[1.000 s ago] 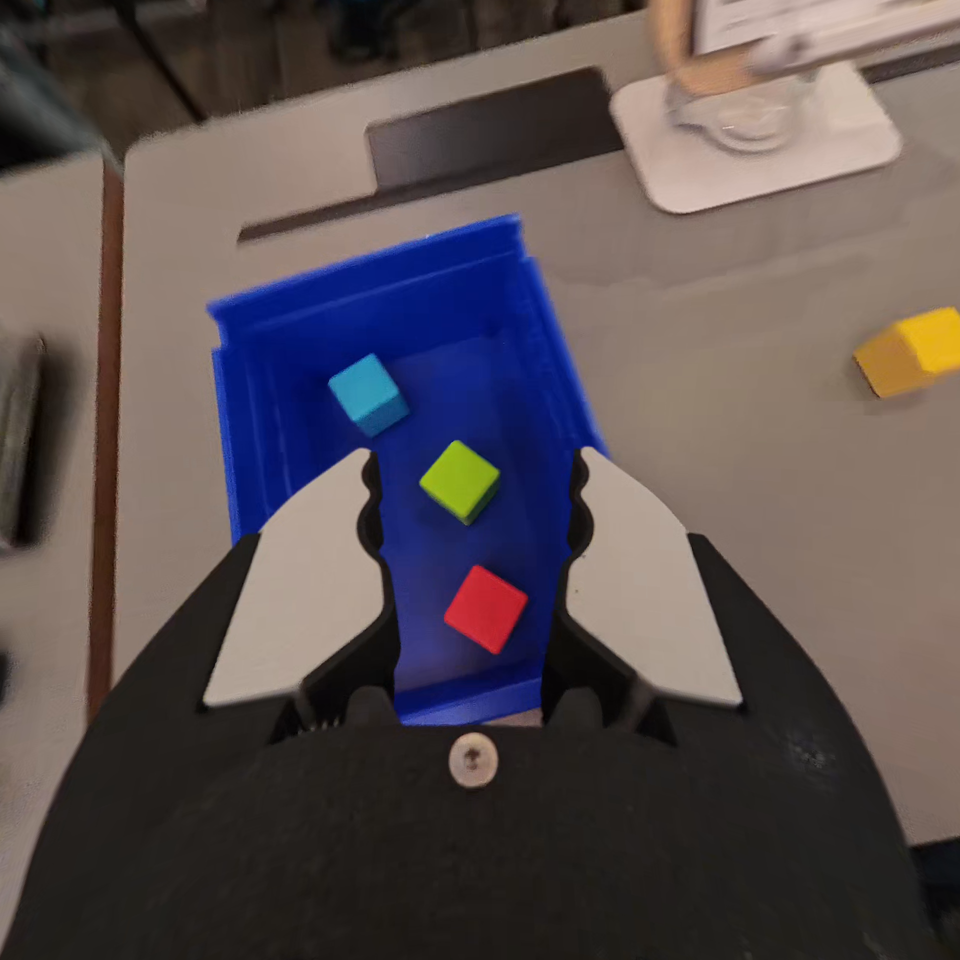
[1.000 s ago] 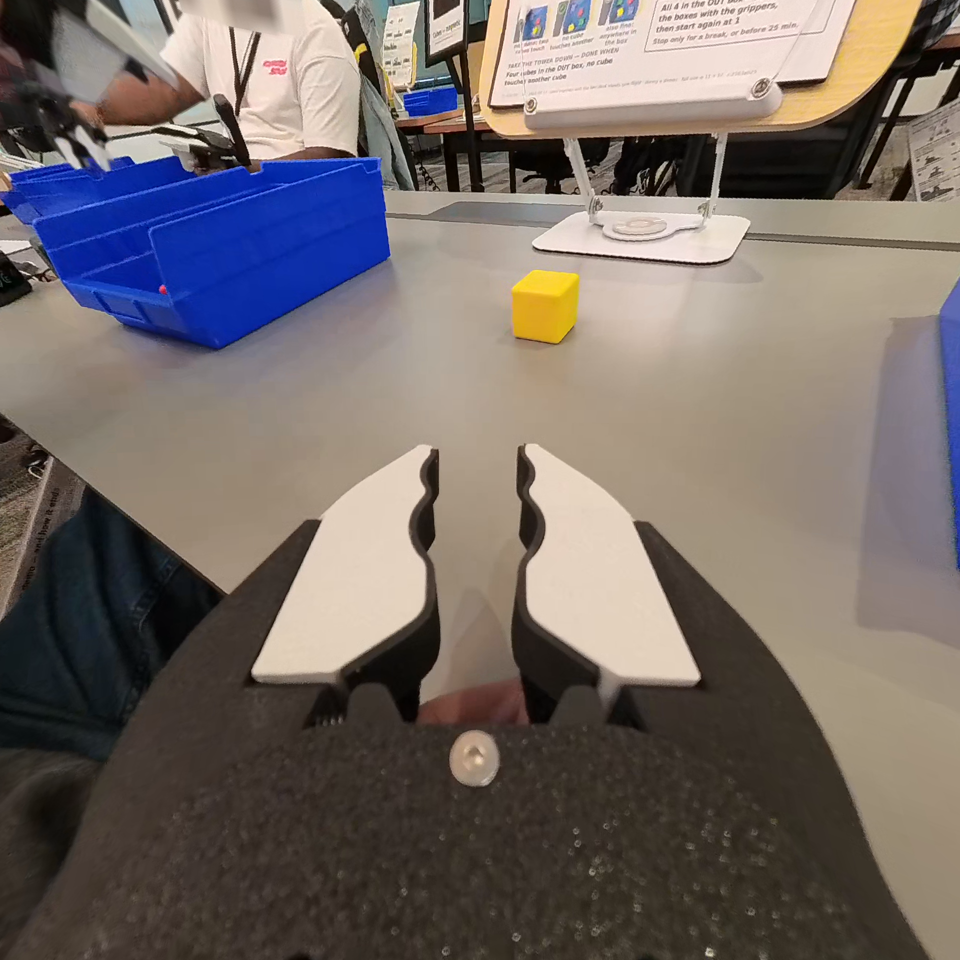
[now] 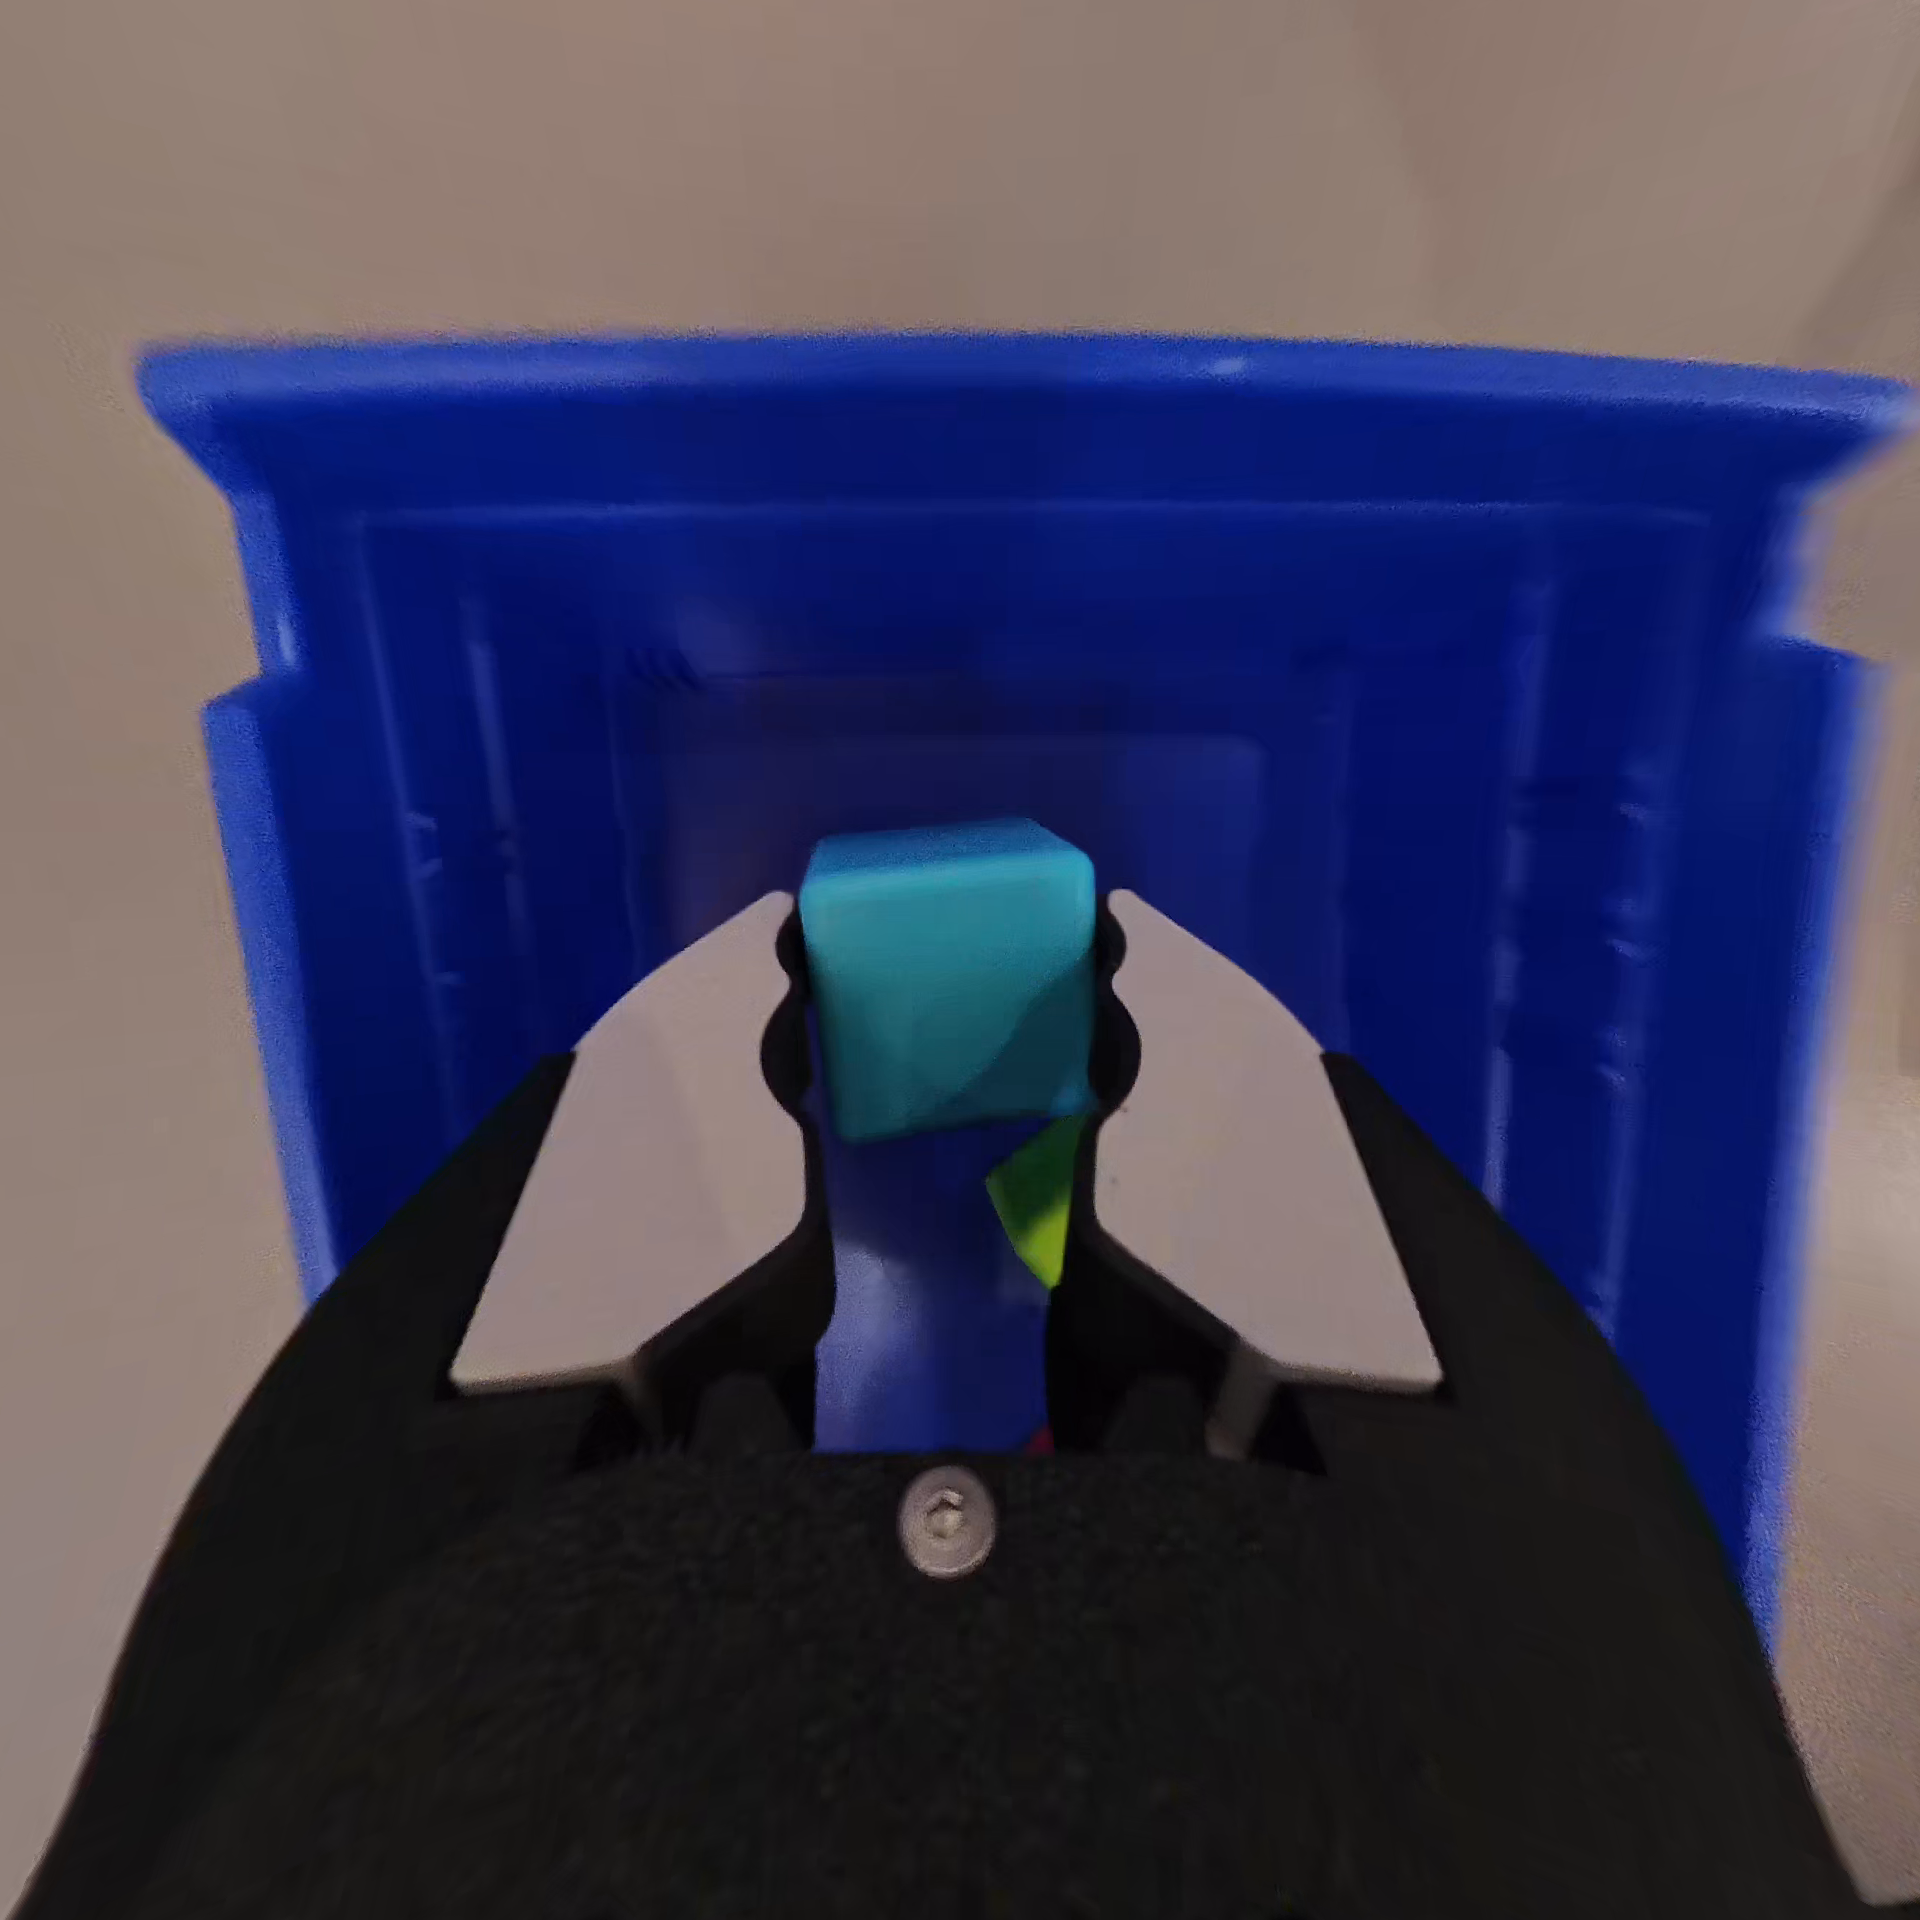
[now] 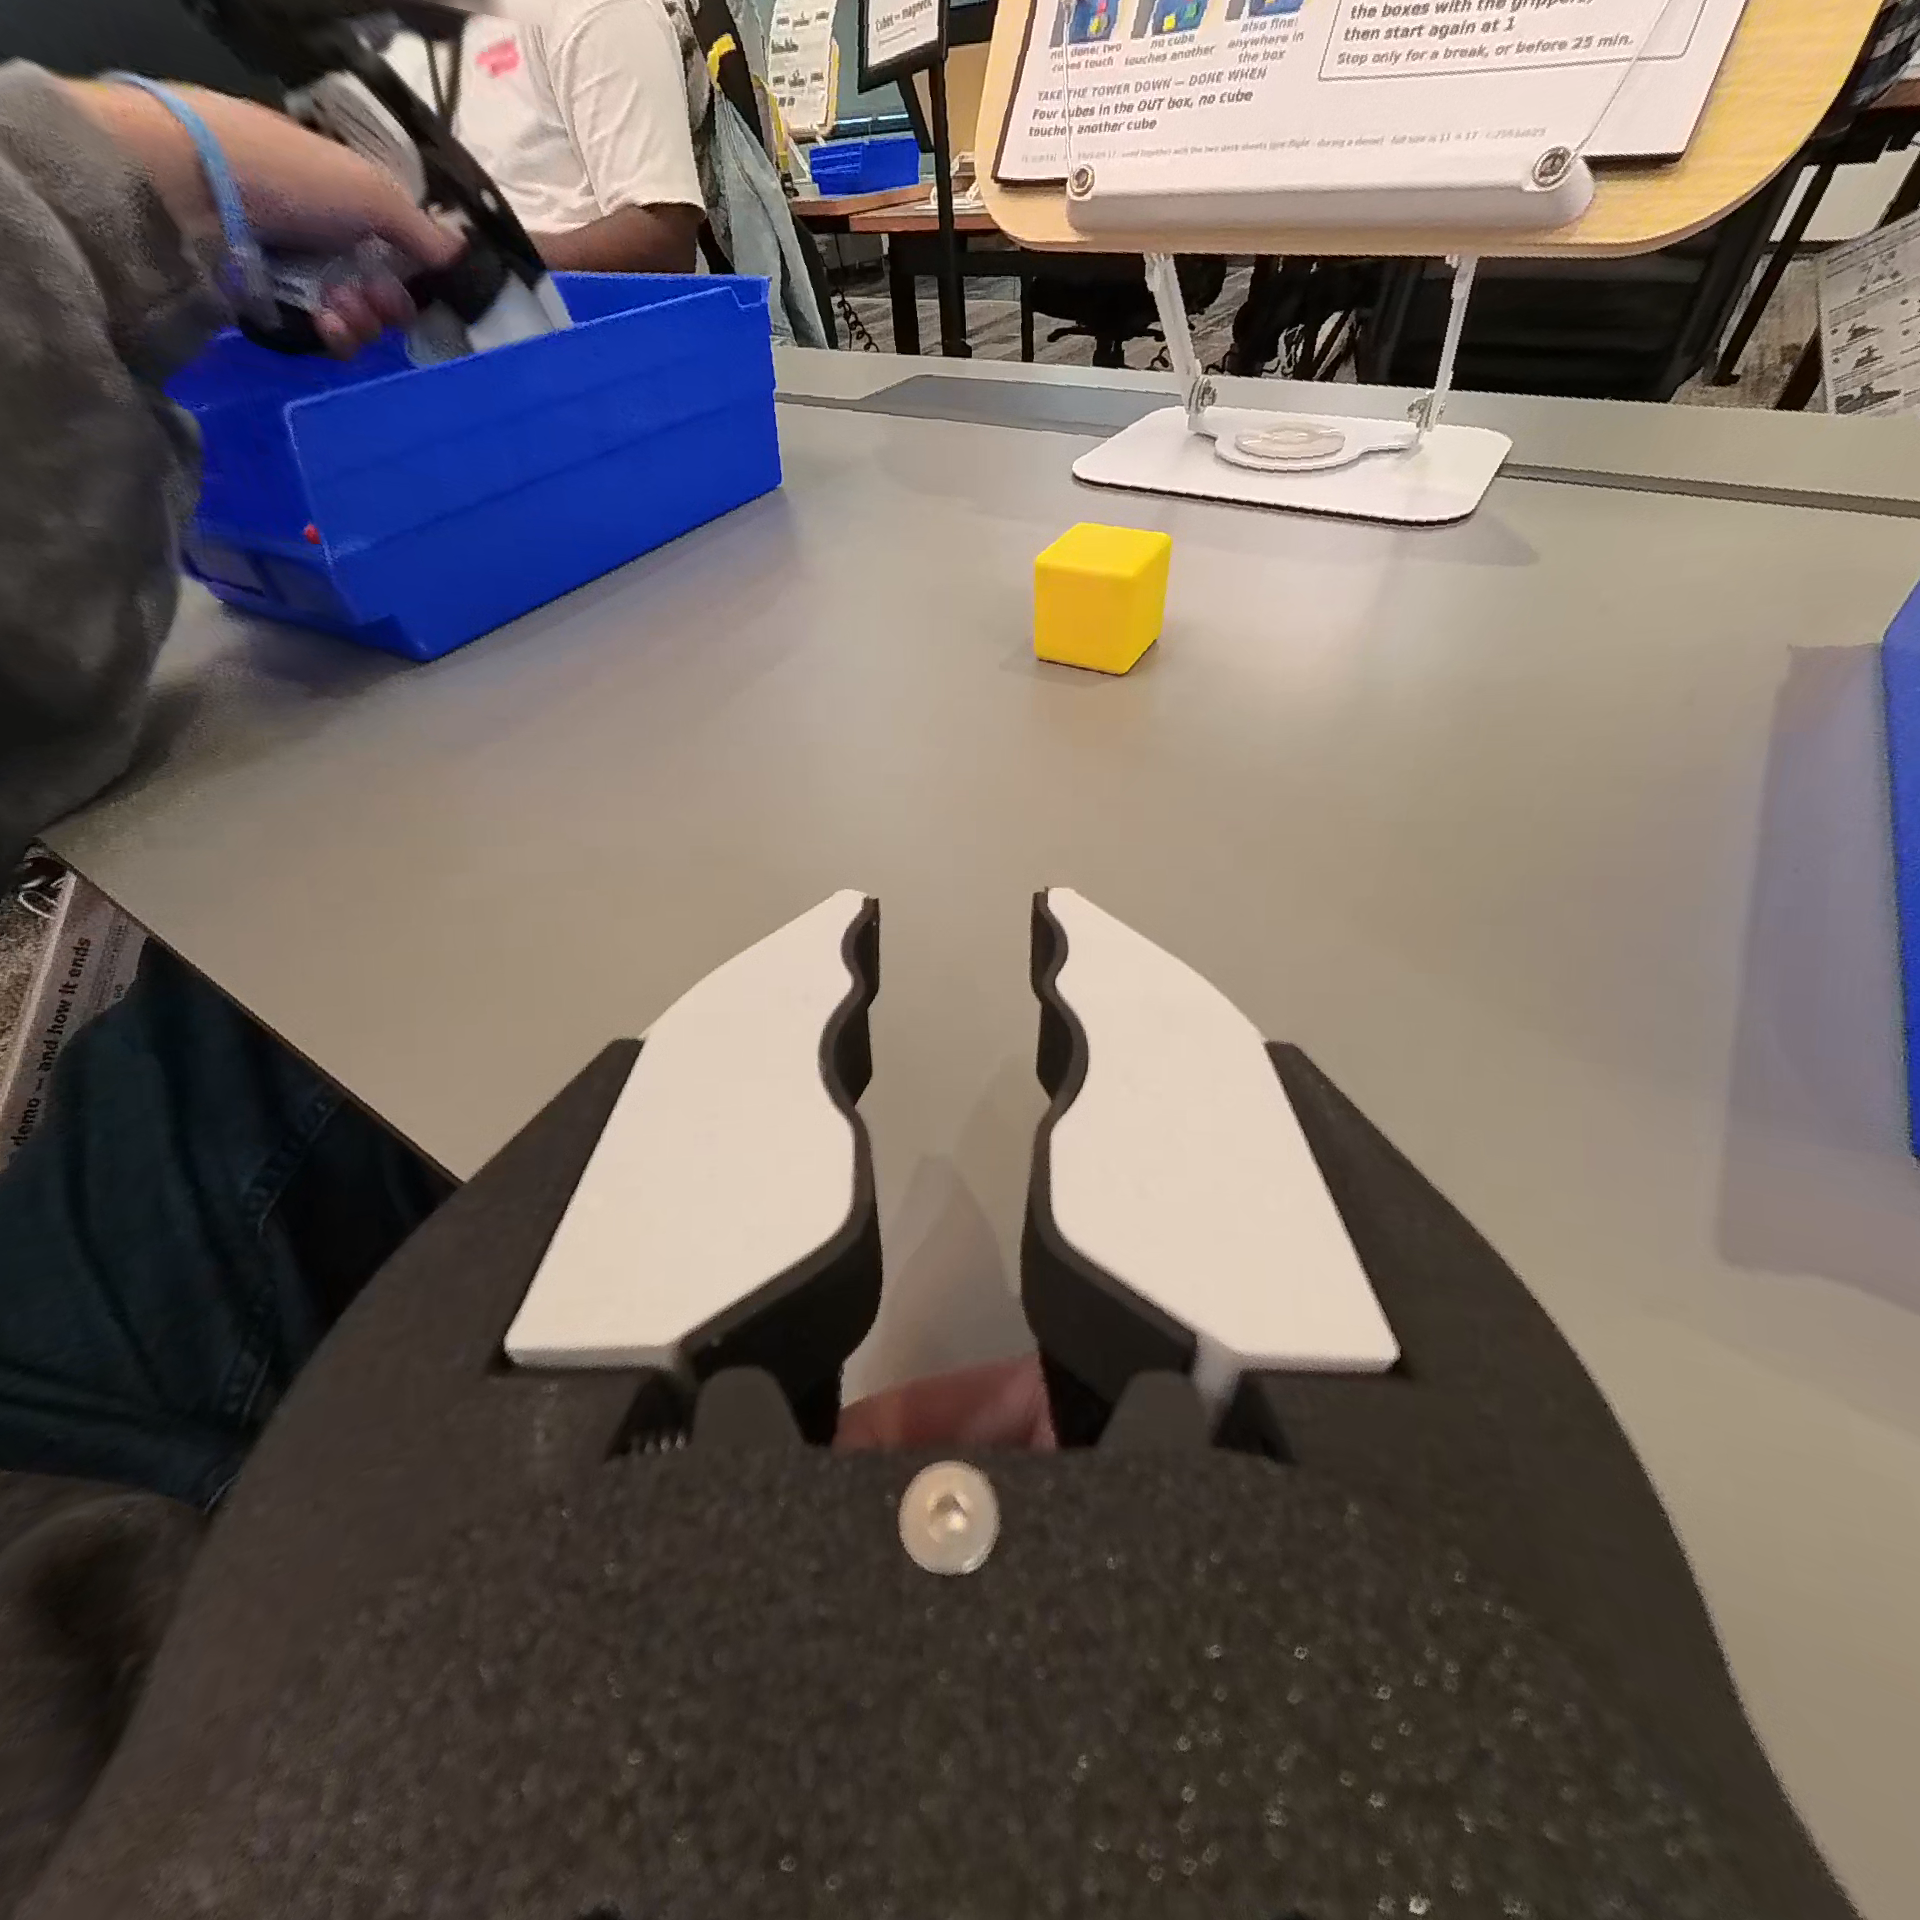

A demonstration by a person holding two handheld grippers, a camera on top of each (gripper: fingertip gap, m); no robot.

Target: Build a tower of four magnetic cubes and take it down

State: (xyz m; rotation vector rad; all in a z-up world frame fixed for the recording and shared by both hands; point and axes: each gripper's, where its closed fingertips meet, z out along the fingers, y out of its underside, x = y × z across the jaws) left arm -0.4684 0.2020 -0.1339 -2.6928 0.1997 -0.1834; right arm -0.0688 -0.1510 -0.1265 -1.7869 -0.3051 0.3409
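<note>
left wrist view: the left gripper [image 3: 945, 914] reaches down into a blue bin [image 3: 665, 436], its fingertips pressed against both sides of a cyan cube [image 3: 940, 966], so it grips that cube.
behind the cube: a sliver of a green cube [image 3: 1039, 1205] shows between the jaws, lower in the bin; whether the two cubes touch cannot be told.
right wrist view: the right gripper [image 4: 956, 914] hovers low over the table, jaws parted with a narrow gap, holding nothing.
yellow cube [image 4: 1099, 597]: stands alone and upright on the table, well ahead of the right gripper and apart from the bin.
progress: judged early; one cube sits out as a likely tower base, a second is only now being gripped, and nothing is stacked. stacking all four and taking the tower down are left.
surface: a smooth grey table [image 4: 1351, 883], with another blue edge [image 4: 1907, 883] at far right.
room: a white stand [image 4: 1299, 457] carrying an instruction sheet sits at the back; beyond it, other tables, bins and a seated person.
</note>
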